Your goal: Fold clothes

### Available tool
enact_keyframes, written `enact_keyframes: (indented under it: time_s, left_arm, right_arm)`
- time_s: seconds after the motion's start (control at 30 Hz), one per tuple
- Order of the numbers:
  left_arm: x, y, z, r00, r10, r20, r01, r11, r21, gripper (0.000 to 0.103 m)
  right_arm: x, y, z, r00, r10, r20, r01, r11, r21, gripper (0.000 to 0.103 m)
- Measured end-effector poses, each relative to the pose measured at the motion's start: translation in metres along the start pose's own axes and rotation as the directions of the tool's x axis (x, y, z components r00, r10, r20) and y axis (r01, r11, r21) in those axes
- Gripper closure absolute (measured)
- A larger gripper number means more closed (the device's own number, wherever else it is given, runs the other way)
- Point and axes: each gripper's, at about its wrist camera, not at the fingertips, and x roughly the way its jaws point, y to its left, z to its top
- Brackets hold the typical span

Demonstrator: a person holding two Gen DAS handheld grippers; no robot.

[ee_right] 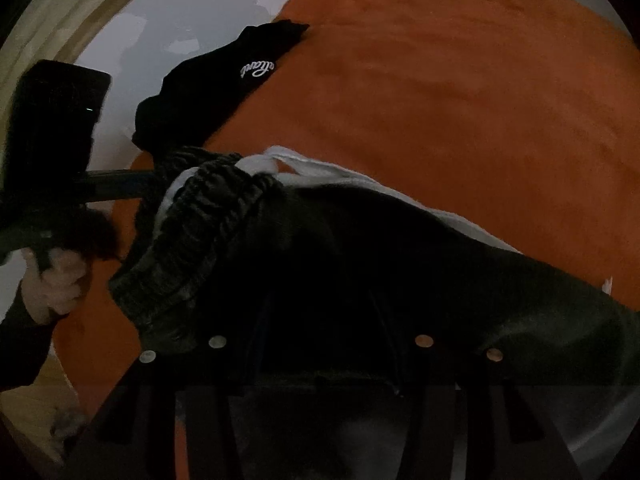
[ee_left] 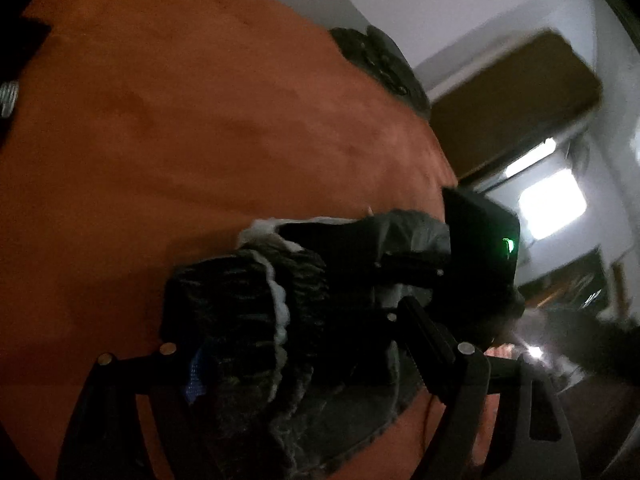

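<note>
**A:** Start at the left hand-held gripper [ee_left: 280, 344]. What is it doing?

**B:** Its jaws stand wide, and the bunched ribbed band [ee_left: 240, 320] of the dark garment [ee_left: 340, 400] sits between them. I cannot tell whether the pads actually press on it; the picture is dim and the cloth hides the tips.

**A:** Why so wide?

**B:** My guess is that the gathered band is thick, so it needs a broad mouth to get around it.

**A:** And the right hand-held gripper [ee_right: 320, 320]?

**B:** It is tilted down into the same garment. Black cloth lies over its fingers, so I cannot say whether it is spread or pinching.

**A:** So where is the garment?

**B:** On the orange cover [ee_right: 480, 100], at its near edge, directly under both tools. The band lies toward the person's left hand [ee_right: 52, 288], and a pale lining [ee_right: 320, 172] shows along the far side.

**A:** Why one tool at each end?

**B:** Probably to hold the piece stretched, so that it lies flat before a fold.

**A:** Anything farther out?

**B:** A second black garment [ee_right: 224, 80] with white script lies at the cover's edge, apart from this one. I think it is either waiting its turn or already done.
</note>
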Motion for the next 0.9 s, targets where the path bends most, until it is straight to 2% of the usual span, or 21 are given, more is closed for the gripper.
enact_keyframes:
  time_s: [0.07, 0.13, 0.23, 0.27, 0.3, 0.33, 0.37, 0.4, 0.47, 0.53, 0.57, 0.63, 0.7, 0.8, 0.83, 0.87, 0.9]
  left_arm:
    - [0.002, 0.009, 0.006, 0.997, -0.079, -0.007, 0.079, 0.996, -0.038, 0.021]
    - [0.009, 0.011, 0.014, 0.983, -0.183, -0.016, 0.182, 0.981, -0.068, 0.021]
    - [0.029, 0.019, 0.025, 0.975, -0.221, -0.022, 0.214, 0.962, -0.170, 0.023]
    - [0.032, 0.020, 0.025, 0.978, -0.206, -0.017, 0.199, 0.963, -0.183, 0.024]
    - [0.032, 0.019, 0.024, 0.984, -0.177, -0.008, 0.172, 0.968, -0.183, 0.032]
    - [0.032, 0.019, 0.023, 0.989, -0.148, 0.001, 0.146, 0.972, -0.184, 0.050]
    - [0.032, 0.020, 0.022, 0.993, -0.116, 0.010, 0.116, 0.976, -0.182, 0.061]
    - [0.029, 0.023, 0.020, 0.996, -0.090, 0.022, 0.092, 0.979, -0.181, 0.081]
    - [0.020, 0.031, 0.013, 0.993, -0.093, 0.067, 0.105, 0.973, -0.204, 0.083]
    - [0.009, 0.038, 0.006, 0.987, -0.094, 0.130, 0.122, 0.968, -0.222, 0.084]
    - [0.003, 0.040, 0.004, 0.983, -0.093, 0.160, 0.127, 0.967, -0.219, 0.084]
    - [-0.012, 0.039, -0.002, 0.966, -0.097, 0.240, 0.147, 0.969, -0.201, 0.084]
    - [-0.019, 0.041, -0.010, 0.946, -0.084, 0.314, 0.145, 0.974, -0.177, 0.085]
    - [-0.021, 0.051, -0.017, 0.928, -0.073, 0.364, 0.136, 0.979, -0.151, 0.085]
    - [-0.019, 0.056, -0.017, 0.926, -0.075, 0.370, 0.143, 0.977, -0.159, 0.085]
    - [-0.014, 0.062, -0.015, 0.926, -0.077, 0.371, 0.153, 0.972, -0.180, 0.085]
    - [-0.010, 0.066, -0.013, 0.925, -0.077, 0.372, 0.162, 0.966, -0.204, 0.085]
  right_arm:
    - [0.002, 0.006, -0.003, 1.000, -0.015, 0.012, 0.015, 1.000, -0.023, 0.055]
    - [0.002, 0.013, -0.011, 0.998, -0.046, 0.032, 0.048, 0.997, -0.066, 0.055]
    - [0.000, 0.018, -0.018, 0.997, -0.064, 0.044, 0.068, 0.991, -0.118, 0.055]
    - [-0.002, 0.018, -0.020, 0.998, -0.055, 0.044, 0.061, 0.989, -0.133, 0.055]
    - [-0.006, 0.017, -0.021, 0.999, -0.034, 0.040, 0.040, 0.989, -0.145, 0.055]
    - [-0.010, 0.015, -0.022, 0.999, -0.009, 0.036, 0.015, 0.988, -0.155, 0.055]
    - [-0.014, 0.013, -0.022, 0.999, 0.015, 0.031, -0.010, 0.986, -0.165, 0.055]
    - [-0.021, 0.009, -0.023, 0.999, 0.044, 0.028, -0.038, 0.985, -0.171, 0.055]
    - [-0.034, -0.004, -0.019, 0.997, 0.068, 0.040, -0.061, 0.986, -0.155, 0.055]
    - [-0.049, -0.025, -0.013, 0.996, 0.058, 0.067, -0.050, 0.992, -0.117, 0.055]
    - [-0.054, -0.036, -0.007, 0.997, 0.025, 0.077, -0.017, 0.994, -0.107, 0.055]
    - [-0.058, -0.050, 0.001, 0.996, -0.043, 0.082, 0.053, 0.992, -0.112, 0.050]
    - [-0.058, -0.059, 0.007, 0.992, -0.094, 0.082, 0.104, 0.986, -0.128, 0.050]
    - [-0.055, -0.072, 0.014, 0.992, -0.060, 0.108, 0.067, 0.996, -0.057, 0.050]
    - [-0.049, -0.077, 0.014, 0.994, -0.055, 0.097, 0.059, 0.998, -0.030, 0.051]
    - [-0.040, -0.083, 0.013, 0.995, -0.069, 0.071, 0.070, 0.997, -0.010, 0.059]
    - [-0.031, -0.088, 0.013, 0.995, -0.089, 0.042, 0.089, 0.996, 0.005, 0.074]
